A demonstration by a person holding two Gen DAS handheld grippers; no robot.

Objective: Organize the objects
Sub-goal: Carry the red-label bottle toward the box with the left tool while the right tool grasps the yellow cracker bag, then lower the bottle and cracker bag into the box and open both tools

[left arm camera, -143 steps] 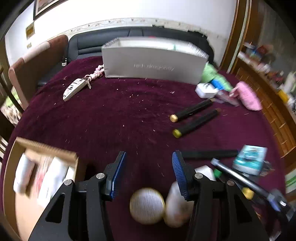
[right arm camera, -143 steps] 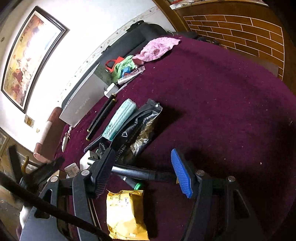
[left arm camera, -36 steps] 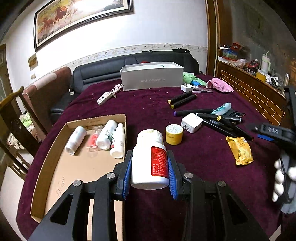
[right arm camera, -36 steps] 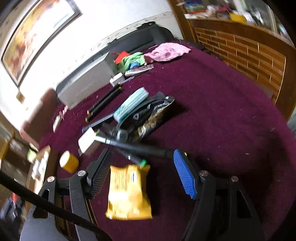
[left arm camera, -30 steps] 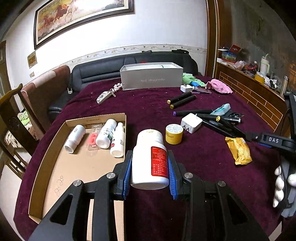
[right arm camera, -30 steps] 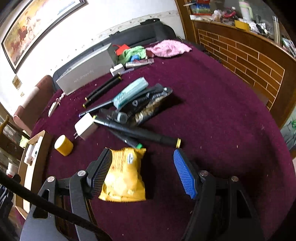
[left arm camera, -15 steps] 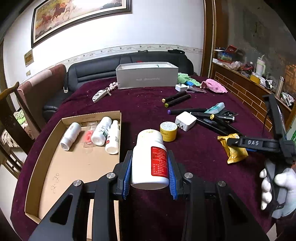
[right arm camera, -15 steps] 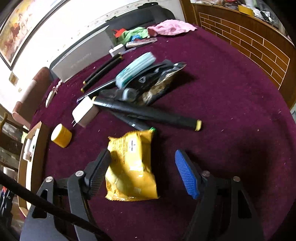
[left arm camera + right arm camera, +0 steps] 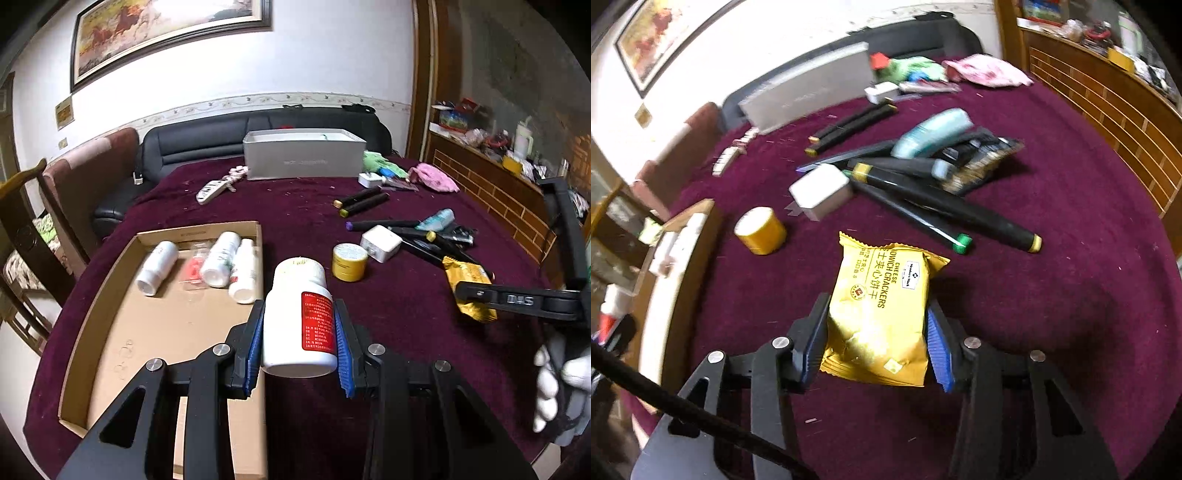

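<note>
Right wrist view — right gripper (image 9: 877,338) has just been closing its jaws around the yellow foil cracker packet (image 9: 882,306) on the maroon tablecloth (image 9: 1071,221).
Left gripper (image 9: 298,341) clamps the white red-labelled pill bottle (image 9: 298,317) beside the shallow cardboard tray (image 9: 92,325) — probably bound for the bottles there.

Left tool (image 9: 298,345) clamps white bottle (image 9: 299,317) beside cardboard tray (image 9: 92,325).

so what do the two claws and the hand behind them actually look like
Both are black plastic frames with triangular cutouts and silver screw heads. The left claw has blue ribbed pads on its fingers, as does the right claw. A black cable crosses the right view. The right hand wears a white glove.
</note>
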